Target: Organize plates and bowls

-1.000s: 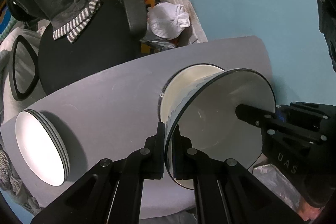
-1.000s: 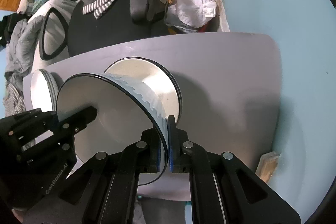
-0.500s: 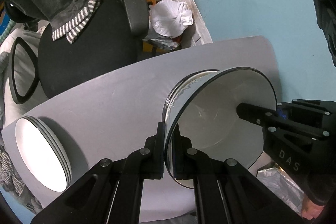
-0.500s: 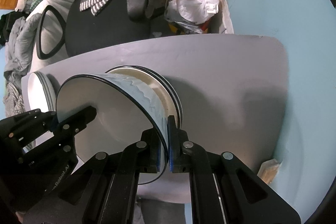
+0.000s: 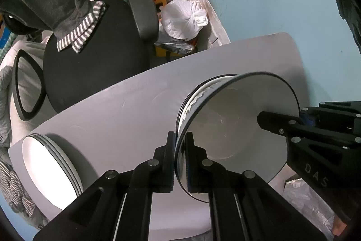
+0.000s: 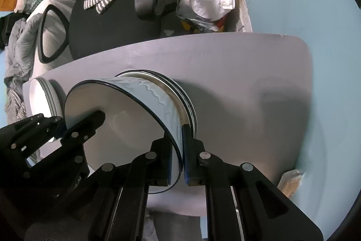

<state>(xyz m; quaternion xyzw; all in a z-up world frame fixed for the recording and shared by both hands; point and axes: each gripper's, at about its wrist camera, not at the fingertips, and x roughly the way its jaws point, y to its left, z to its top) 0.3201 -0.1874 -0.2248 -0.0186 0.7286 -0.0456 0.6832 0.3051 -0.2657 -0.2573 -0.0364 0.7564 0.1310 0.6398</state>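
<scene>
Overhead, pale grey rounded surface [image 5: 126, 110]. Black round office chair seat [image 5: 94, 55] beyond far edge. White dark-rimmed bowl with wavy blue band [image 5: 237, 132] nested on bowl stack [image 6: 185, 94] mid-surface. White plate stack [image 5: 49, 164] at left end. Left hand-held gripper [image 5: 179, 162] clamped on bowl's left rim; right hand-held gripper [image 6: 181, 162] clamped on opposite rim.

A bowl [image 5: 237, 128] sits on stacked bowls [image 6: 182, 92] mid-table [image 5: 135, 105]; plates [image 5: 49, 168] lie left, a chair [image 5: 97, 55] beyond.
</scene>
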